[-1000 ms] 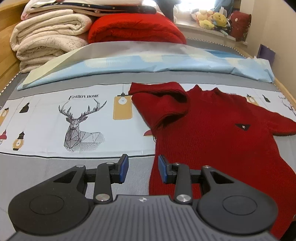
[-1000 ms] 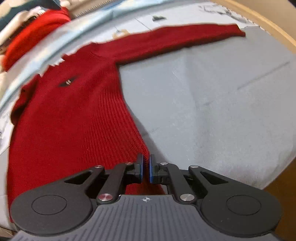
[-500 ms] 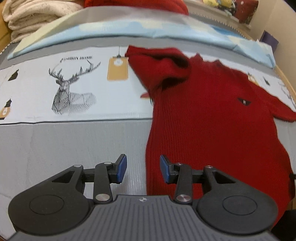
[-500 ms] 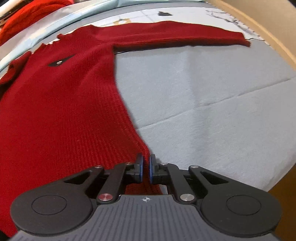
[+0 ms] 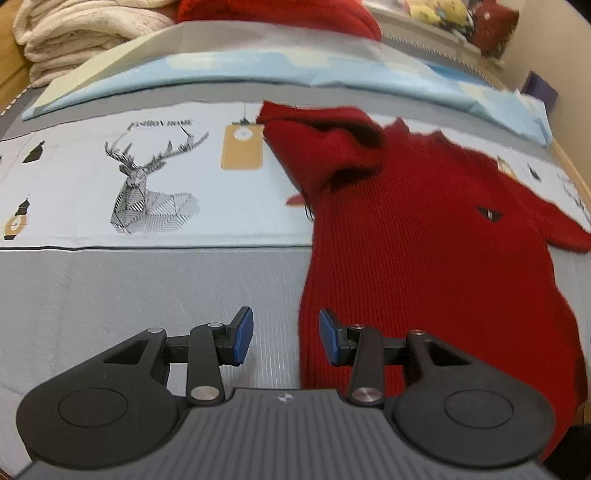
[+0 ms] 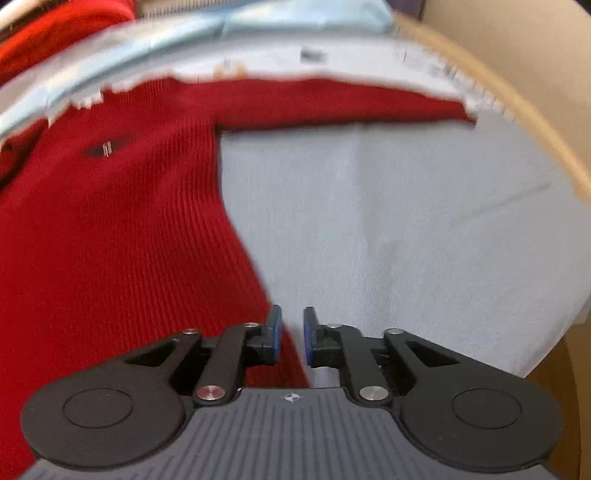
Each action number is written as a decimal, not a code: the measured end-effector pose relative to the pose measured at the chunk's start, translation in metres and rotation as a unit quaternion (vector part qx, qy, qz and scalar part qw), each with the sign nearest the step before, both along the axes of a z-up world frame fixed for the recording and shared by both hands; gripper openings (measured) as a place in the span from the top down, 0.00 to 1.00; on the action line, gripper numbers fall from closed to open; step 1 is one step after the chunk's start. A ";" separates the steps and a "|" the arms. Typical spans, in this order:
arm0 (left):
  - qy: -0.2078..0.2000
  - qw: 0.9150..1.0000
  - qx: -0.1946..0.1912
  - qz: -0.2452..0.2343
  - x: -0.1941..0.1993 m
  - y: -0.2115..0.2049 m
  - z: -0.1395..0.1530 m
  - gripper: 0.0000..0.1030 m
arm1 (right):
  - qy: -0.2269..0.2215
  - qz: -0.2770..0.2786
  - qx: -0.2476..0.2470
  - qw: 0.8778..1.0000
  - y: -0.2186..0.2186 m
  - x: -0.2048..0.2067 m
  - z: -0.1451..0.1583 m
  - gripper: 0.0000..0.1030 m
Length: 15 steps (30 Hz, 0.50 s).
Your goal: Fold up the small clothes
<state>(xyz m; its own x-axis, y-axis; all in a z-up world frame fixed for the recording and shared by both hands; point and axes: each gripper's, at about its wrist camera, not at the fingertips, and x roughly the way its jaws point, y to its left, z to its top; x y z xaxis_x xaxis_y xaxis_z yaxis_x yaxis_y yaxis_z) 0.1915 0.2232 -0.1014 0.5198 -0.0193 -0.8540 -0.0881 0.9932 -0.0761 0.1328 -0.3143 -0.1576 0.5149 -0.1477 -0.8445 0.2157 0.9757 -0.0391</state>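
Red knit sweater [image 5: 436, 258]: lying face up on the bed [image 5: 110, 295], body flat across the grey and printed bedcover, one sleeve [image 5: 325, 155] crumpled back on itself near the collar, the other sleeve [image 6: 332, 103] stretched straight out toward the bed's wooden edge. Right gripper [image 6: 292, 334]: half a second ago its fingers were pressed nearly together on the sweater's hem corner; now they are standing a narrow gap apart, the red side edge running down between them, so the pinch is loosening or just let go, though the blur makes it hard to say whether cloth is touching either pad. Left gripper [image 5: 286, 339]: fingers wide apart and holding nothing, as before, now straddling the sweater's near left edge with one fingertip over grey cover and the other over knit. Reading: the hem appears to have been tugged straight and released, so the garment is being laid out rather than folded yet; the bunched sleeve is likely needing attention first. Folded blankets [image 5: 85, 33] stacked at the headboard.
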 end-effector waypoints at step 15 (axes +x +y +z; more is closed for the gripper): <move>-0.105 0.990 -0.010 0.097 0.031 -0.011 0.029 0.58 | -0.181 0.162 0.116 0.963 0.107 0.077 0.118 0.59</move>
